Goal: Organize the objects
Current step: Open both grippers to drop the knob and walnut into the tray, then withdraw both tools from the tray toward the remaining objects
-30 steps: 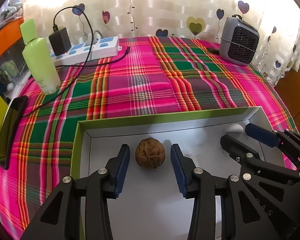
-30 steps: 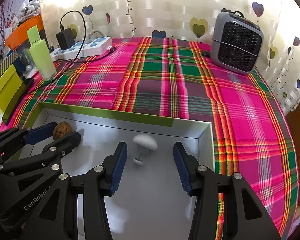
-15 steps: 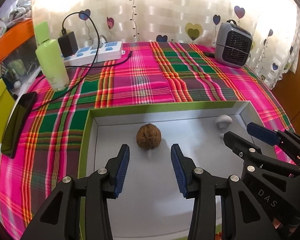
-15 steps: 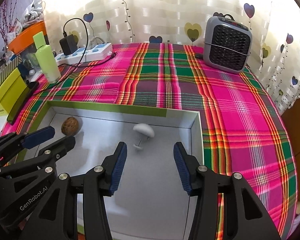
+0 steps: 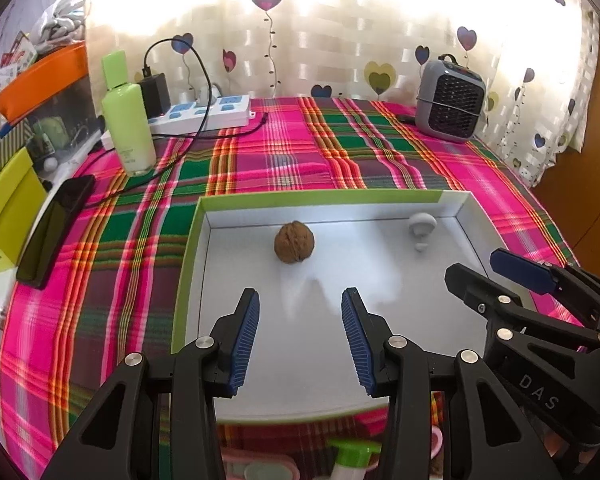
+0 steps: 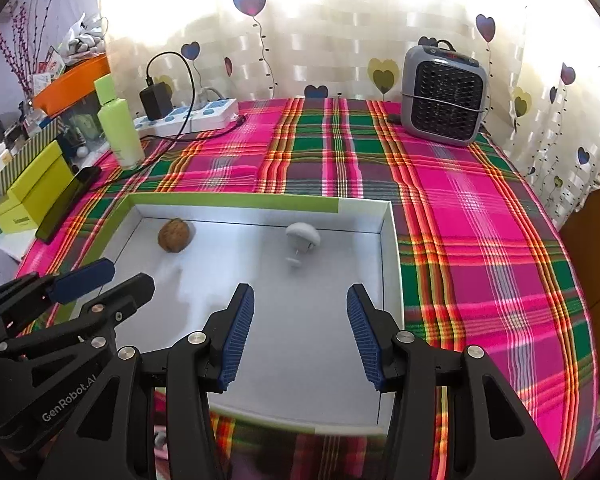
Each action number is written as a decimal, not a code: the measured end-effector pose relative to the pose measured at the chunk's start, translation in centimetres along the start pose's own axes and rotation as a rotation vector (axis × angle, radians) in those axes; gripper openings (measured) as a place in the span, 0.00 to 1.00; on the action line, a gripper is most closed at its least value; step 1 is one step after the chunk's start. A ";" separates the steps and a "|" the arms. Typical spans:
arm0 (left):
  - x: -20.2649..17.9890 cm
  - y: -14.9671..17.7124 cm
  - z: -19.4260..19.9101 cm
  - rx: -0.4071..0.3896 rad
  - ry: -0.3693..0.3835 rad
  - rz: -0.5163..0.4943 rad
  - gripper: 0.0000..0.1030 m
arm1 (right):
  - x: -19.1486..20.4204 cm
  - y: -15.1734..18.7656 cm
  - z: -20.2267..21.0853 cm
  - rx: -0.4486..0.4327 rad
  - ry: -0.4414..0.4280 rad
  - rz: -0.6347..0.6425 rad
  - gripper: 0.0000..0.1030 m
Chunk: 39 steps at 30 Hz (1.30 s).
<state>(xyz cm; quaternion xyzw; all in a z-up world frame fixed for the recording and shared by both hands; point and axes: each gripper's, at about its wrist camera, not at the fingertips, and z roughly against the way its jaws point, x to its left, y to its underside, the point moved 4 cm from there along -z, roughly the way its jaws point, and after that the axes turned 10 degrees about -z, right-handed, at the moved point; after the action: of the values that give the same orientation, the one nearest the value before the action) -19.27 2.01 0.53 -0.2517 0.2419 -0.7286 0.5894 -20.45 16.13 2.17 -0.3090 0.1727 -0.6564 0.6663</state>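
A shallow white box with a green rim lies on the plaid cloth. Inside it, near the far wall, rest a brown walnut and a small white mushroom-shaped piece. My left gripper hovers open over the box floor, short of the walnut, with nothing between its blue pads. My right gripper is open too, nearer than the white piece and empty. The left gripper also shows at the left of the right wrist view.
A green bottle, a black phone, a power strip with charger and yellow-green boxes line the left side. A grey heater stands at the back right. A pump bottle and pink items sit below the box's near edge.
Both grippers have drawn back toward the near side and risen a little, so the walnut and white piece, once between or just ahead of the pads, now lie farther off.
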 end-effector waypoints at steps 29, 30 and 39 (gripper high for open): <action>3.0 6.4 6.1 -0.069 -0.023 0.034 0.40 | 0.8 6.0 6.2 -0.076 -0.114 0.053 0.48; 3.0 6.6 6.3 -0.073 -0.014 0.036 0.40 | 0.8 6.2 6.3 -0.075 -0.119 0.054 0.48; 2.8 8.1 7.2 -0.086 -0.041 0.003 0.40 | 0.4 7.3 7.2 -0.082 -0.147 0.049 0.48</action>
<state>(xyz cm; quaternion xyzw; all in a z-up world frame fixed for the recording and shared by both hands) -9.12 -2.63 0.96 -0.2912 0.2612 -0.7113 0.5841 -10.24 16.72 2.94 -0.3789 0.1576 -0.6079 0.6798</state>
